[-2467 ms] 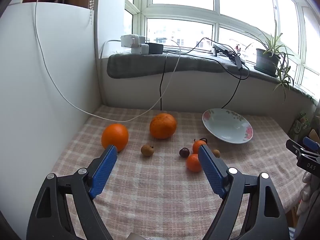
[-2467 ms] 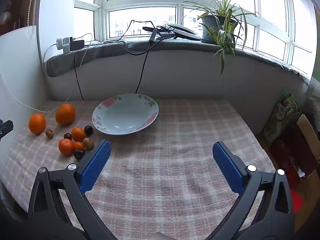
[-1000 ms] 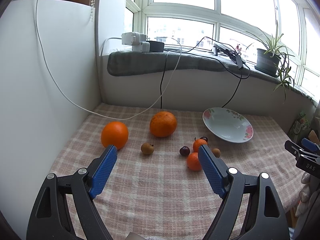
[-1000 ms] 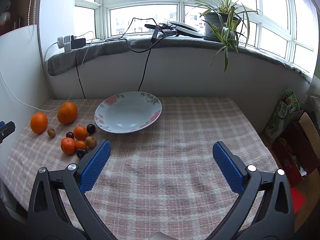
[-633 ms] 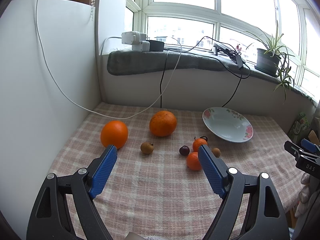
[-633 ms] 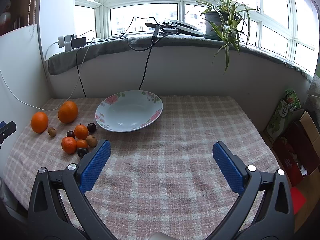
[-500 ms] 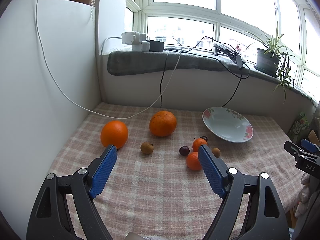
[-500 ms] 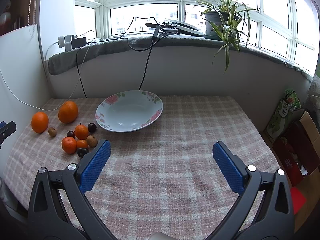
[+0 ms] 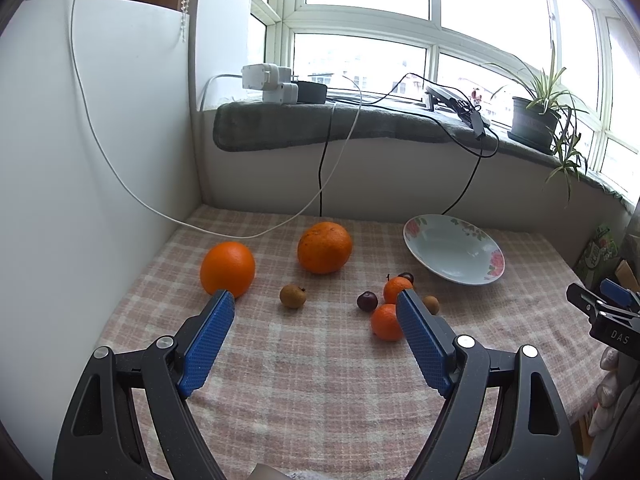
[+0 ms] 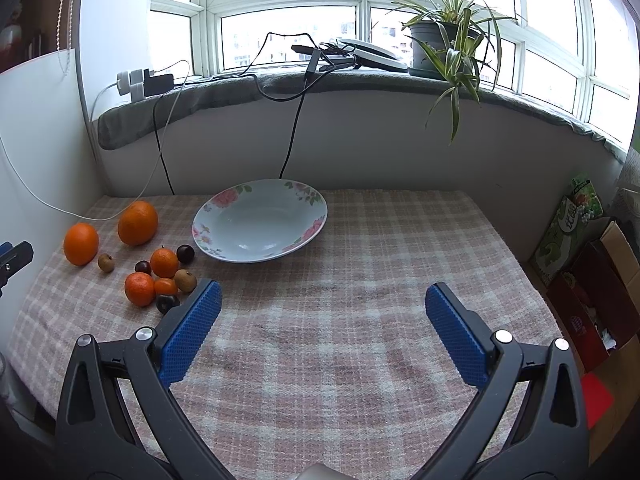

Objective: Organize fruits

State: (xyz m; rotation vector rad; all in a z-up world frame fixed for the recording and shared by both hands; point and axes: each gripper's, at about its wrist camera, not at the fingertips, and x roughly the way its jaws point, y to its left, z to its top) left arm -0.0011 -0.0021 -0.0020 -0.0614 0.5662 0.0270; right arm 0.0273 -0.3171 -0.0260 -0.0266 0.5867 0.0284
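Observation:
Two big oranges (image 9: pixel 227 268) (image 9: pixel 325 247) lie on the checked tablecloth, also in the right wrist view (image 10: pixel 81 243) (image 10: pixel 137 223). Small tangerines (image 9: pixel 386 321) (image 10: pixel 164 262), brown longans (image 9: pixel 292 295) and dark cherries (image 9: pixel 367 301) lie between them and a flowered plate (image 9: pixel 454 247) (image 10: pixel 260 225), which holds nothing. My left gripper (image 9: pixel 316 304) is open and empty, just short of the fruit. My right gripper (image 10: pixel 323 294) is open and empty over bare cloth, in front of the plate.
A white wall panel (image 9: pixel 80 160) borders the table on the left. A windowsill (image 10: pixel 320 80) with chargers, cables and a potted plant (image 10: pixel 444 40) runs behind. Boxes (image 10: pixel 592 256) stand beyond the table's right edge.
Both grippers have shifted only slightly; the right one has drifted a little left and closer to the table. The fruit and plate have not moved.

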